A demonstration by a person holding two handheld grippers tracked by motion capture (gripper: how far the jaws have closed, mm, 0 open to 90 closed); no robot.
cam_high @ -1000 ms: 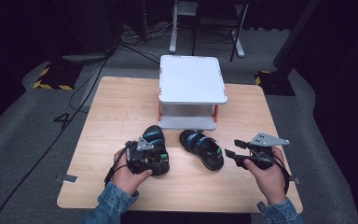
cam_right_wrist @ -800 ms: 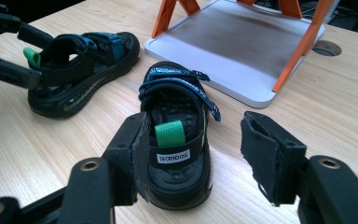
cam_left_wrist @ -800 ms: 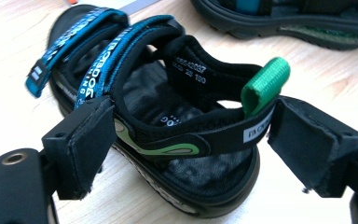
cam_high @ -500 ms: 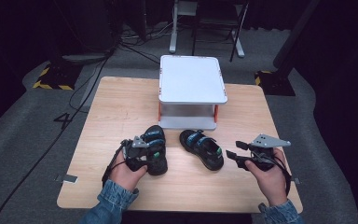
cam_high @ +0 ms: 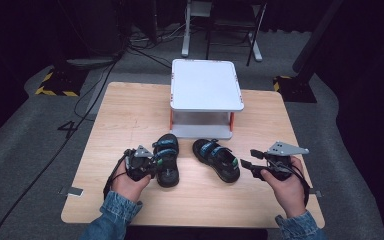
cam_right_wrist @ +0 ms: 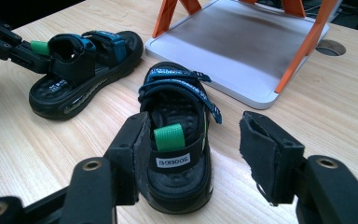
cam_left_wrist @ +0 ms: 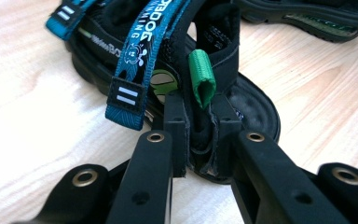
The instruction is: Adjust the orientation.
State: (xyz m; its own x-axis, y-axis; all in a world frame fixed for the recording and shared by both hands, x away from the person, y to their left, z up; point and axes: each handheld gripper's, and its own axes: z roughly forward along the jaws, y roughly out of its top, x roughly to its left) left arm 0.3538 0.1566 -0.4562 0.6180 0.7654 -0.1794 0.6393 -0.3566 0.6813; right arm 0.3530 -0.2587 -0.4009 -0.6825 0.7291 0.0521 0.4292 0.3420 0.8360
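Two small black sandals are lying side by side on the wooden table [cam_high: 130,115] in the high view, in front of a white two-tier stand [cam_high: 206,85]. The left sandal [cam_high: 166,159] is resting with its long axis running away from the person, heel toward them, and the left gripper [cam_high: 152,165] is reaching in from its left at the heel end. The right sandal [cam_high: 217,159] is lying angled, heel toward the right gripper [cam_high: 247,166], which is hanging just to its right; whether they are touching is hard to judge from up here.

In the left gripper view, the jaws have just been closing and are now pinching the left sandal's [cam_left_wrist: 177,70] heel strap, right below the green pull loop [cam_left_wrist: 202,77]. The toe end is cut off by the frame's top edge.

In the right gripper view, the jaws are standing released on either side of the right sandal's [cam_right_wrist: 177,140] heel, gripping nothing; its toe is pointing toward the stand [cam_right_wrist: 242,51]. The near pad seems to be just beside the heel. Each hand is nearest its own sandal.
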